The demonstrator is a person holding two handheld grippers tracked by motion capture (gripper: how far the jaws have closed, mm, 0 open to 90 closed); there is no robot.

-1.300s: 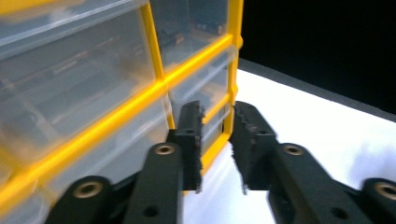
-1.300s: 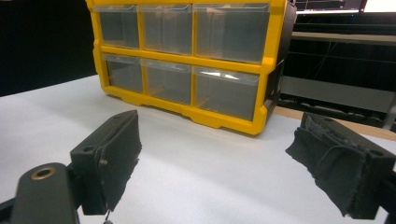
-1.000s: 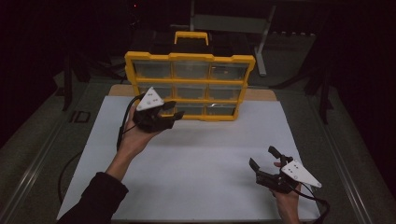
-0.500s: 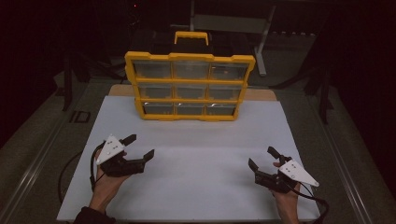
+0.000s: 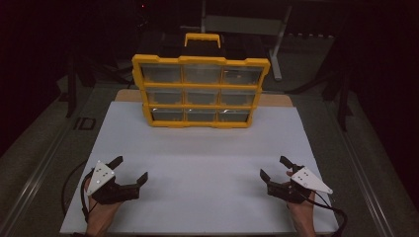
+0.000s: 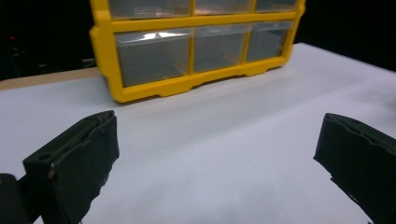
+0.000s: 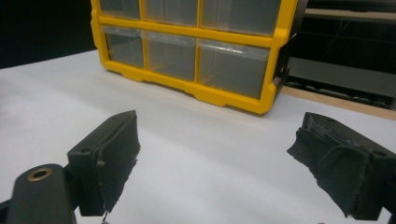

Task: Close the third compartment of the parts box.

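Note:
A yellow drawer cabinet (image 5: 200, 91) with clear drawers, all pushed in, stands upright at the far middle of the white sheet (image 5: 207, 158). My left gripper (image 5: 131, 169) lies low over the near left of the sheet, pointing right and toward the cabinet. Its jaws have just been opening, and nothing is between them. In the left gripper view the cabinet's lower drawers (image 6: 196, 46) show beyond the wide-apart left gripper (image 6: 215, 154). My right gripper (image 5: 272, 167) rests at the near right, open and empty. In the right gripper view the right gripper (image 7: 215, 154) faces the cabinet (image 7: 196, 51).
A wooden board (image 5: 274, 100) shows under the sheet's far edge behind the cabinet. A grey metal frame (image 5: 276, 39) stands in the dark at the back. Cables trail off both grippers near the front edge (image 5: 326, 205). Raised table rails (image 5: 44, 163) run along both sides.
My left gripper has come back and down from the cabinet's left drawers to the near left of the sheet, and its jaws have opened wide. The right gripper has stayed put.

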